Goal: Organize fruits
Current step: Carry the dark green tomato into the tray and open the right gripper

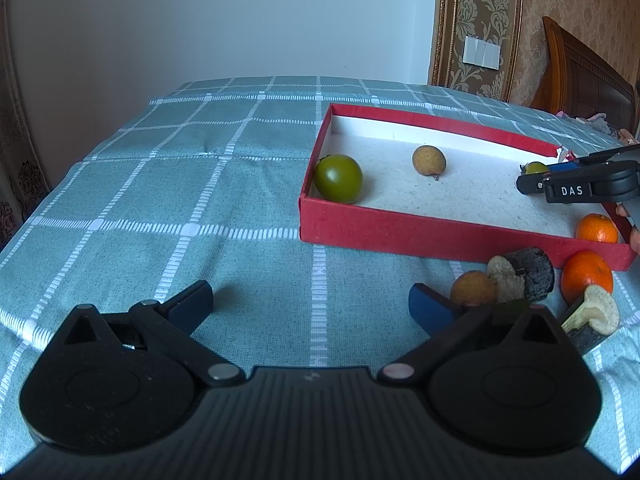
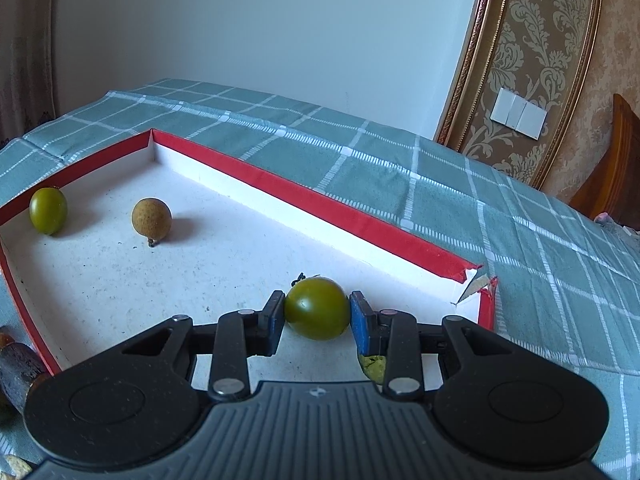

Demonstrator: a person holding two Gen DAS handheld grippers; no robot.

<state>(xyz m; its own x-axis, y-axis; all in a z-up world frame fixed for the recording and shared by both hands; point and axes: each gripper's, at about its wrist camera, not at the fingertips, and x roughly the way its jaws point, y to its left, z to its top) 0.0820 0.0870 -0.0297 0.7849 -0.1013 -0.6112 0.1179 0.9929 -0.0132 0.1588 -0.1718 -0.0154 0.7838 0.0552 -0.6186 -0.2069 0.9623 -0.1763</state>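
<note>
The right gripper (image 2: 317,312) sits nearest the lens in its own view, its jaws closed narrowly on a green tomato (image 2: 317,309), blue pads touching the fruit on both sides. The tomato is low over the white floor of the red box (image 2: 280,190), toward its right end, near a torn corner; whether it touches the floor cannot be told. Farther left in the box lie a brown longan (image 2: 151,217) and, close to the far-left corner, a second green tomato (image 2: 48,210), well apart from each other. A yellow-green scrap shows under the right jaw, too hidden to name.

In the left wrist view the left gripper (image 1: 310,304) hangs over the checked cloth on the tabletop (image 1: 160,200) with its jaws spread wide and nothing between them. Just beside its right finger lies another brown longan (image 1: 473,288), outside the box, touching a dark roll with a pale end (image 1: 522,274). Right of that sits an orange (image 1: 587,276) on the cloth, and a pale, mushroom-shaped piece (image 1: 596,314) nearer the camera.

Only this view shows those loose items, a second orange (image 1: 597,228) inside the box's near-right corner, and the right gripper from the side, marked "DAS" in white letters. Only the right wrist view shows the grip on the tomato plainly. A white wall switch (image 2: 519,115) hangs on patterned wallpaper at the far right.
</note>
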